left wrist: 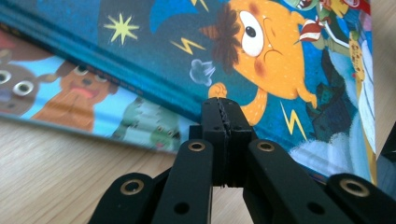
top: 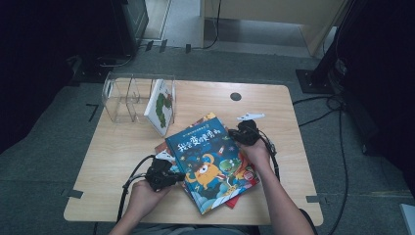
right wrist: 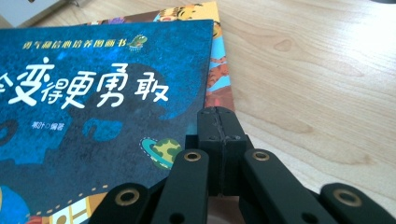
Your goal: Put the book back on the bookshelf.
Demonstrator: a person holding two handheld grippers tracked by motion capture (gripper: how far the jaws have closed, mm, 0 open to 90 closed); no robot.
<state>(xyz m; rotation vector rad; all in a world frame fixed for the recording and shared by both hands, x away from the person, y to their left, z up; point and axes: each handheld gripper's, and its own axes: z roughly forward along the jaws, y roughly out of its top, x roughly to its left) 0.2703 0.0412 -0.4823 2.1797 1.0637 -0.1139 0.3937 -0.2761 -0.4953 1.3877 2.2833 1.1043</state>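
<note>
Blue picture book point(top: 211, 164) with the orange monster cover lies flat on top of a small stack at the near middle of the counter point(top: 117, 147), long axis running diagonally from far-left to near-right. Under it, edges of other picture books point(top: 172, 147) stick out on the left and far side; a red cover point(top: 240, 193) peeks out near-right.

Left tool point(top: 169, 176) sits at the book's left long edge, right tool point(top: 241, 134) at its far-right corner, so the book lies between them, each about equally close. Left gripper view: jaws pressed together with nothing between them, tips right at the spine edge of the blue book point(left wrist: 154, 42). Right gripper view: jaws likewise closed and empty, tips just over the cover's corner point(right wrist: 107, 88).

Judgement: next move turns on getting a jaw under an edge, so tools need to open first.

Clear acrylic book rack point(top: 128, 95) stands at the far-left of the counter, well apart from the stack. One white-and-green book point(top: 161, 105) stands upright in its right-hand slot; the other slots look empty.
</note>
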